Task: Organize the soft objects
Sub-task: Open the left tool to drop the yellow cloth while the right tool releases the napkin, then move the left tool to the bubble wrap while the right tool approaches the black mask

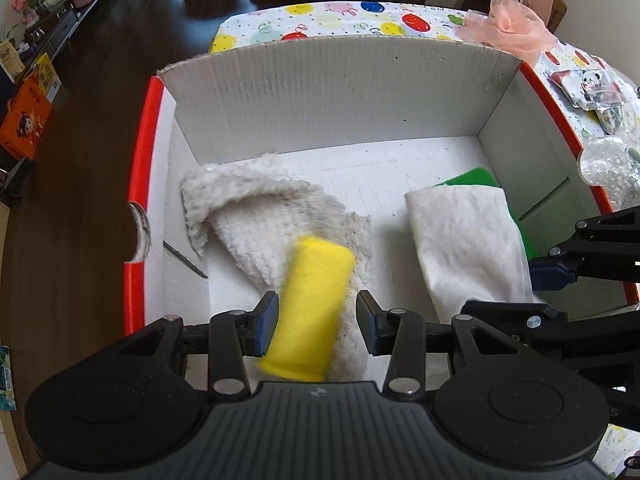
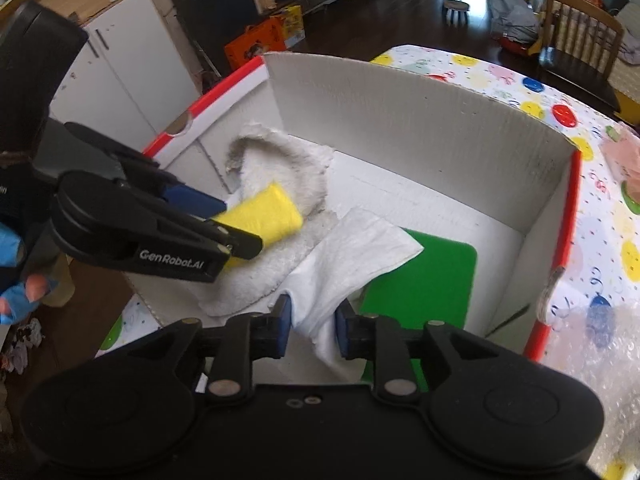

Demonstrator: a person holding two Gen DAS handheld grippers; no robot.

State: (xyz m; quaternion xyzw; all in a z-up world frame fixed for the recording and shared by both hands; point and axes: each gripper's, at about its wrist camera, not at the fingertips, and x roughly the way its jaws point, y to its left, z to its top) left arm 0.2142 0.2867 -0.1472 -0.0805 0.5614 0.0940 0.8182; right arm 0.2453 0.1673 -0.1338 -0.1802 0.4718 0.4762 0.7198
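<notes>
A white cardboard box (image 1: 340, 92) with red edges holds a fluffy cream cloth (image 1: 256, 208) on the left. A folded white cloth (image 1: 468, 240) lies on a green pad (image 1: 476, 178) on the right. My left gripper (image 1: 318, 320) points down into the box, shut on a yellow foam roll (image 1: 316, 288) whose far end hangs over the fluffy cloth. In the right wrist view the left gripper (image 2: 240, 226) clamps the roll (image 2: 268, 216) at its near end. My right gripper (image 2: 312, 320) stands open, with the white cloth's (image 2: 352, 248) bunched near end between its pads.
The box sits on a table with a balloon-print cover (image 1: 320, 20). Pink gauzy fabric (image 1: 516, 28), a panda packet (image 1: 592, 84) and bubble wrap (image 1: 604, 160) lie to its right. Dark floor runs along the left. A blue-gloved hand (image 2: 16, 280) holds the left gripper.
</notes>
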